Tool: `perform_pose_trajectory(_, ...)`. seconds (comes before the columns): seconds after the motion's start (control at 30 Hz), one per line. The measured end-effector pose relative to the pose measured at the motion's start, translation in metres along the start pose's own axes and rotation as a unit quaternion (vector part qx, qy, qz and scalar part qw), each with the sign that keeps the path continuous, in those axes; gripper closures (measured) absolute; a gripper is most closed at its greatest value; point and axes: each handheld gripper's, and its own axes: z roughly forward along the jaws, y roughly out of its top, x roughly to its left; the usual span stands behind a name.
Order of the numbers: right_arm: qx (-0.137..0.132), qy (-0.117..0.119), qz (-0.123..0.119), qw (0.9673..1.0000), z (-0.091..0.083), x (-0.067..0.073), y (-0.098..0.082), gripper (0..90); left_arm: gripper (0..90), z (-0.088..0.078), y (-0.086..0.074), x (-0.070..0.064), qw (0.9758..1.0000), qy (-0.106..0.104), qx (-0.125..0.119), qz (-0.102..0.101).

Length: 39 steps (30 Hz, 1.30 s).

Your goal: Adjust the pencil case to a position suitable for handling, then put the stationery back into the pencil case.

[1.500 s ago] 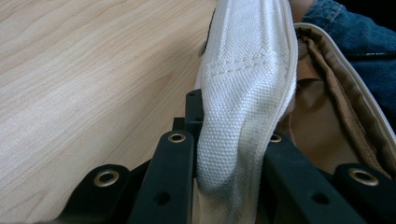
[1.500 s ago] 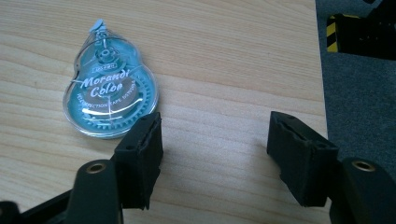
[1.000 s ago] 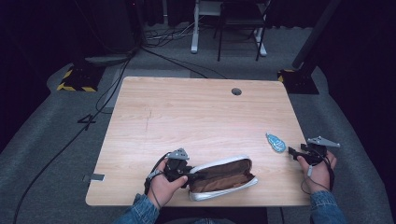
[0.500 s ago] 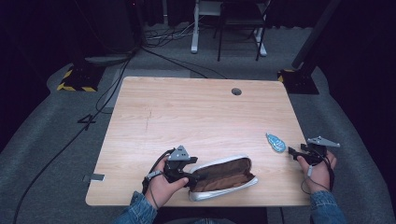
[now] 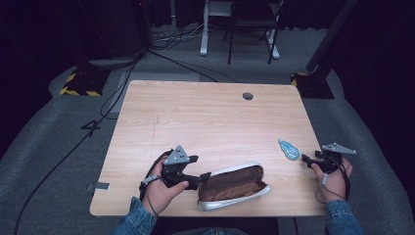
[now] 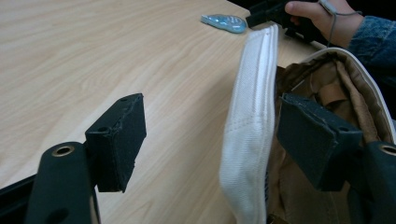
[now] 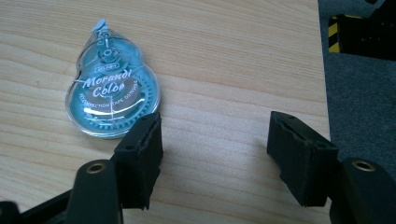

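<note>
Pouch (image 5: 234, 185): lies unzipped at desk (image 5: 205, 122) front edge.
Left claw (image 6: 210, 140): yours, spread astride its white rim, likely to steady it.
Right claw (image 7: 215, 154): spread, empty, just beside tape (image 7: 112, 95).

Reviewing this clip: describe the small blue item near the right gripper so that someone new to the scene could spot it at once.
Start from the wooden table and go to its right edge, just ahead of the right gripper. There the correction tape dispenser lies flat: a clear, teal, gourd-shaped case printed "Morandi Color". It is far smaller than the open white pencil case near the front edge.
</note>
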Motion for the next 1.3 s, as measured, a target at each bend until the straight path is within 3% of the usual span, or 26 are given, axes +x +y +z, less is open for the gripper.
perform_pose_trajectory(0.27, 0.0, 0.001, -0.001, 1.0, 0.0, 0.0, 0.0, 36.1, 23.0, -0.015, -0.001, 0.018, 0.9992, 0.04, -0.002, -0.005)
perform_pose_trajectory(0.5, 0.002, 0.004, -0.002, 1.0, 0.0, 0.0, 0.0, 34.9, 24.1, -0.031, -0.009, 0.043, 0.9973, 0.072, 0.004, -0.016)
perform_pose_trajectory(0.7, 0.003, 0.003, -0.001, 1.0, -0.001, 0.0, 0.0, 32.0, 23.9, -0.046, -0.023, 0.07, 0.9919, 0.122, 0.013, -0.031)
perform_pose_trajectory(0.87, -0.002, 0.01, 0.01, 0.9999, -0.004, -0.001, 0.001, 30.8, 24.9, -0.047, -0.045, 0.094, 0.9877, 0.15, 0.01, -0.044)
perform_pose_trajectory(1.07, -0.005, 0.018, -0.004, 0.9998, -0.007, 0.001, 0.01, 30.0, 23.5, -0.052, -0.065, 0.118, 0.9818, 0.178, 0.036, -0.055)
perform_pose_trajectory(1.2, -0.002, 0.022, -0.015, 0.9996, -0.009, 0.004, 0.014, 29.7, 23.0, -0.052, -0.072, 0.128, 0.979, 0.183, 0.061, -0.066)
perform_pose_trajectory(1.23, -0.004, 0.024, -0.016, 0.9996, -0.009, 0.004, 0.015, 28.6, 23.0, -0.051, -0.076, 0.132, 0.9759, 0.193, 0.076, -0.067)
perform_pose_trajectory(1.3, -0.003, 0.026, -0.013, 0.9996, -0.009, 0.005, 0.016, 27.5, 22.8, -0.05, -0.078, 0.135, 0.9749, 0.195, 0.08, -0.072)
